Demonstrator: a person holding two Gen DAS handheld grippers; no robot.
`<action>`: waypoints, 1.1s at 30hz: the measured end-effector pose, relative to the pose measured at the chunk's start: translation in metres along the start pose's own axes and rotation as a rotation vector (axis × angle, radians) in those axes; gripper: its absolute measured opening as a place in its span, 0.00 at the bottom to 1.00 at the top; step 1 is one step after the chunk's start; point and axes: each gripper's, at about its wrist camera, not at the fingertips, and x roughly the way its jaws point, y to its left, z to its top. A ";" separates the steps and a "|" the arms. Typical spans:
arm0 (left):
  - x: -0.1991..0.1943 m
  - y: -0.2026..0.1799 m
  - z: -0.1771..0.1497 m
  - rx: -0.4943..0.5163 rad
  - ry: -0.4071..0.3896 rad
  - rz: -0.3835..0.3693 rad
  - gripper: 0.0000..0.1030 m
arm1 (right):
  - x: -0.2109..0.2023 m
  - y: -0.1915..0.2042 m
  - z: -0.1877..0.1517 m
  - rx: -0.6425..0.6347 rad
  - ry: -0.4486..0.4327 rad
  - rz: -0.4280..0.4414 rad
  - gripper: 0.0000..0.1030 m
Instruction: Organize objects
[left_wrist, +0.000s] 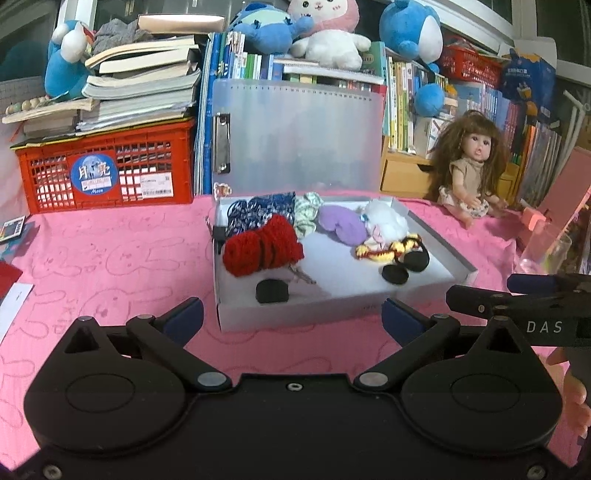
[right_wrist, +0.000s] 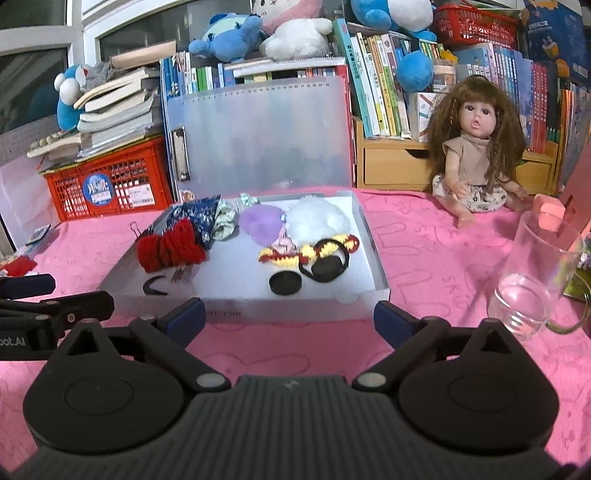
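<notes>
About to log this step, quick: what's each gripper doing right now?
Left gripper: open, holding nothing.
Right gripper: open, holding nothing.

A table is covered by a pink cloth (right_wrist: 424, 251) patterned with faint outlined figures. Near its middle an open translucent box (right_wrist: 373, 254) is set, its lid stood upright at the back; a red crate (left_wrist: 107, 173) stacked with books is placed at the far left edge, and a long-haired doll (right_wrist: 476, 147) is seated at the far right, well apart from the box. An empty glass mug (right_wrist: 535, 280) is stood on the cloth to the right of the box, and some papers and cards (left_wrist: 13, 229) are laid along the left edge.
</notes>
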 end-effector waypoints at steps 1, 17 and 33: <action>0.000 0.000 -0.002 0.001 0.002 0.003 1.00 | 0.000 0.001 -0.002 -0.002 0.004 -0.002 0.98; 0.007 0.001 -0.039 0.019 0.073 0.055 1.00 | 0.007 0.006 -0.037 -0.018 0.064 -0.040 0.99; 0.024 0.000 -0.055 0.016 0.136 0.094 1.00 | 0.020 0.011 -0.051 -0.039 0.102 -0.077 1.00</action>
